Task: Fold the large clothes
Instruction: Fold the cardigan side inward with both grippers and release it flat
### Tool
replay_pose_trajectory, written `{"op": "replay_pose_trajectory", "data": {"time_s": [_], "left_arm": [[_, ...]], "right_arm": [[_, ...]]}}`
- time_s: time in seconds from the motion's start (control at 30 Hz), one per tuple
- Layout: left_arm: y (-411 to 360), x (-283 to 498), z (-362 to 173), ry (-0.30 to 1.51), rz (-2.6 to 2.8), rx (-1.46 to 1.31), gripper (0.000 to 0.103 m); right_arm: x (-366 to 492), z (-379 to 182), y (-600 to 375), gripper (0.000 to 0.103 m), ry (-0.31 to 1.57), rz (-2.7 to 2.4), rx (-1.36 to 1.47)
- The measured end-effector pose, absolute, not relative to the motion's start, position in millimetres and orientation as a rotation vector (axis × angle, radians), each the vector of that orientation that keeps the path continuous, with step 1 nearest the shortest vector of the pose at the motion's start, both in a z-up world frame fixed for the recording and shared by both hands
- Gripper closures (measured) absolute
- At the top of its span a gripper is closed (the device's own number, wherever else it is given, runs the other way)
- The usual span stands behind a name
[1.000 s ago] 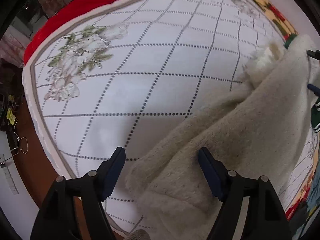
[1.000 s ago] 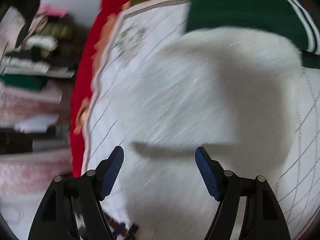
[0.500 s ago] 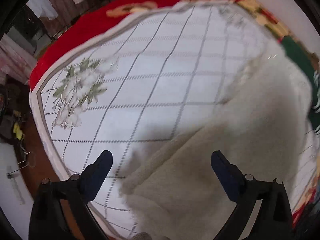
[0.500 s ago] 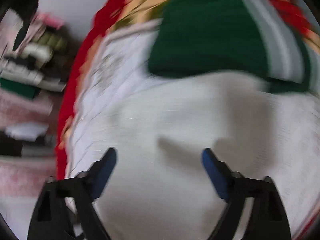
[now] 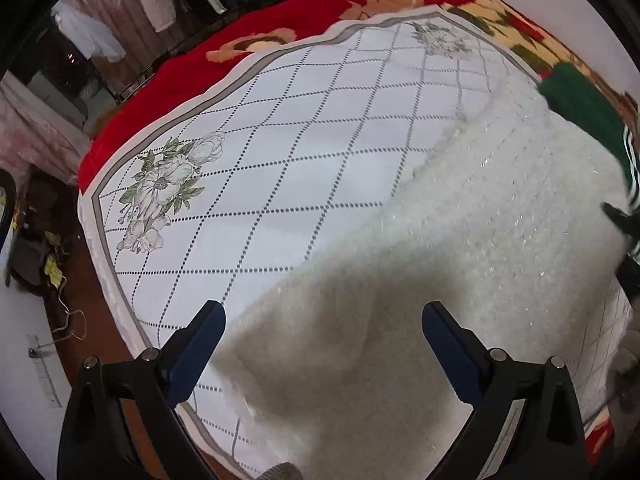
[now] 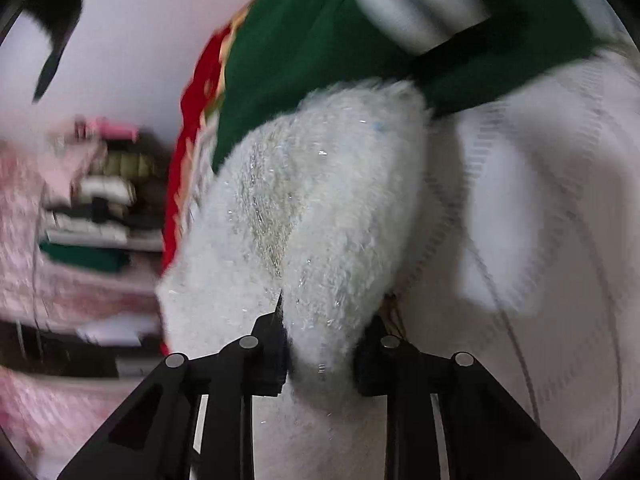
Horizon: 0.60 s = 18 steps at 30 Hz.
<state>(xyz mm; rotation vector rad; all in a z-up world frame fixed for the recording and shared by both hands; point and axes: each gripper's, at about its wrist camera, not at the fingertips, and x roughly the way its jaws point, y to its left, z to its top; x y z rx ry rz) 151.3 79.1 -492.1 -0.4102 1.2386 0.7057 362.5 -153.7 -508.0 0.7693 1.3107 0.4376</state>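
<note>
Lying on bedspread (image 5: 304,168): fuzzy white garment (image 5: 460,240), right tool (image 6: 320,344) pinching edge

left gripper (image 5: 322,354): black frame, blue pads, jaws spread wide, nothing pinched, tilted steeply downward | right gripper (image 6: 320,344): black frame, jaws just closing, pads pressed on a bunched fold of fluffy white fleece garment (image 6: 320,216), angled downward

Right wrist view: stacked clothes (image 6: 92,216) left of the fingers motion-blurred, items not separable. Green garment (image 6: 320,40) beyond the fingers smeared, cut off by the top edge. Fluffy white garment (image 6: 320,216) hides both pads. Left wrist view: its far end runs off the right edge.
</note>
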Motion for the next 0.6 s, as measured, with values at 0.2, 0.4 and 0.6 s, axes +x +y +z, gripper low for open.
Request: {"op": "replay_pose_trajectory", "data": {"time_s": [0.2, 0.4, 0.6], "left_arm": [[41, 141, -494, 1.316, 0.617, -0.382, 0.002], [0, 137, -513, 1.398, 0.543, -0.336, 0.002], [-7, 181, -521, 1.332, 0.561, -0.234, 0.002]], "right_arm": [[247, -470, -268, 0.079, 1.361, 0.155, 0.844], [148, -483, -339, 0.064, 1.561, -0.065, 0.646], [156, -448, -354, 0.031, 1.575, -0.064, 0.427]]}}
